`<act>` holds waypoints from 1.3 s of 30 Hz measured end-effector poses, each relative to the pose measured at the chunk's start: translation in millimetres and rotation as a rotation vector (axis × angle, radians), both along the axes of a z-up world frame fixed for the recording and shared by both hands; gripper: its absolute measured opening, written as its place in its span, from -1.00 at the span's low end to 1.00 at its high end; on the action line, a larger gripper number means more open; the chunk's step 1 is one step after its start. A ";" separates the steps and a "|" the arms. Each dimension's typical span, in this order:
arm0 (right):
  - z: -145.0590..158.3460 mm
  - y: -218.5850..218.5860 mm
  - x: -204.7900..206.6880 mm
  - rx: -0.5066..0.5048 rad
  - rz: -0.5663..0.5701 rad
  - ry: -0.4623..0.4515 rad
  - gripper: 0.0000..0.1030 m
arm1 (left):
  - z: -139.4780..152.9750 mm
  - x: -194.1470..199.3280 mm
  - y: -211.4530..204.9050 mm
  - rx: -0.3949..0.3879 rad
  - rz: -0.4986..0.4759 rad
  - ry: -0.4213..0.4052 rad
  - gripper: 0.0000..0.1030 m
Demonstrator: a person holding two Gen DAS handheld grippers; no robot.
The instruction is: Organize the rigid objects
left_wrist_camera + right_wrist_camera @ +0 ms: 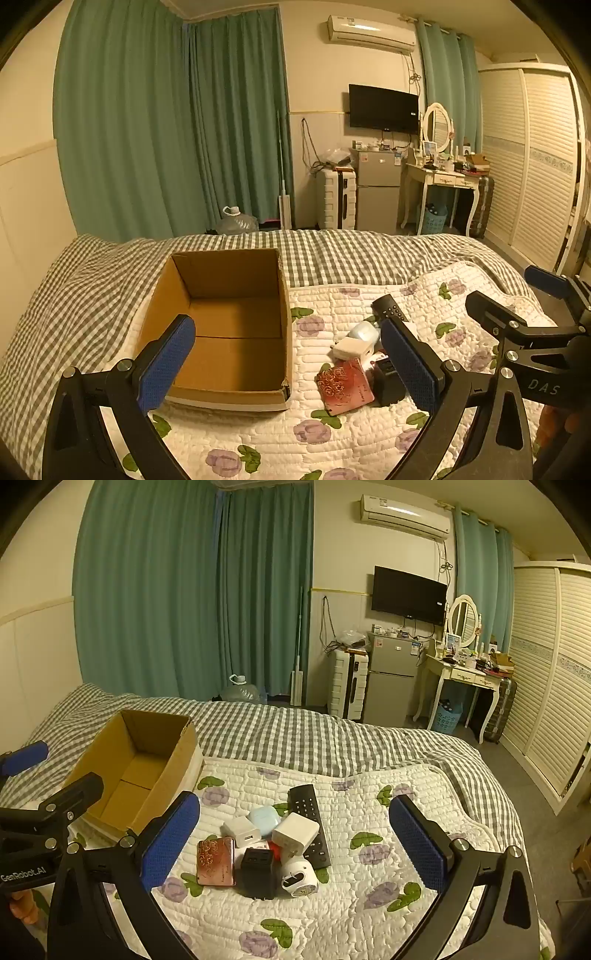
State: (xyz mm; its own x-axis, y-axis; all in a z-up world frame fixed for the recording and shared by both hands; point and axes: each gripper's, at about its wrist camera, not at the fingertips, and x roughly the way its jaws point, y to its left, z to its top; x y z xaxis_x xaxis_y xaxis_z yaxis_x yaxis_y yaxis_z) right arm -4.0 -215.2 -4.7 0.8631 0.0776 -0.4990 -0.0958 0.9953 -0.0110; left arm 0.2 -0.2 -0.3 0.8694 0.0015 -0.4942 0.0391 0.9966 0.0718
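An empty brown cardboard box (236,328) (136,771) sits open on the bed, at the left. To its right lies a small heap: a black remote (309,823) (388,307), two white charger cubes (295,832) (242,830), a pale blue earbud case (263,819) (364,330), a copper-pink case (216,860) (345,384), a black charger block (258,872) (386,380) and a round white gadget (300,878). My left gripper (291,365) hovers open in front of the box. My right gripper (295,849) hovers open over the heap, nothing between its fingers.
A floral quilt (332,915) covers the near bed and a grey checked sheet (295,734) the far part. Beyond the bed stand green curtains, a water jug (242,690), a suitcase, a small fridge (391,679), a dressing table and a louvred wardrobe (546,686).
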 end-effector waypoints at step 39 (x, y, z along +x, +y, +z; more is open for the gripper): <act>-8.8 1.9 2.1 0.006 0.006 0.005 1.00 | -4.8 1.7 3.0 0.003 0.029 0.010 0.99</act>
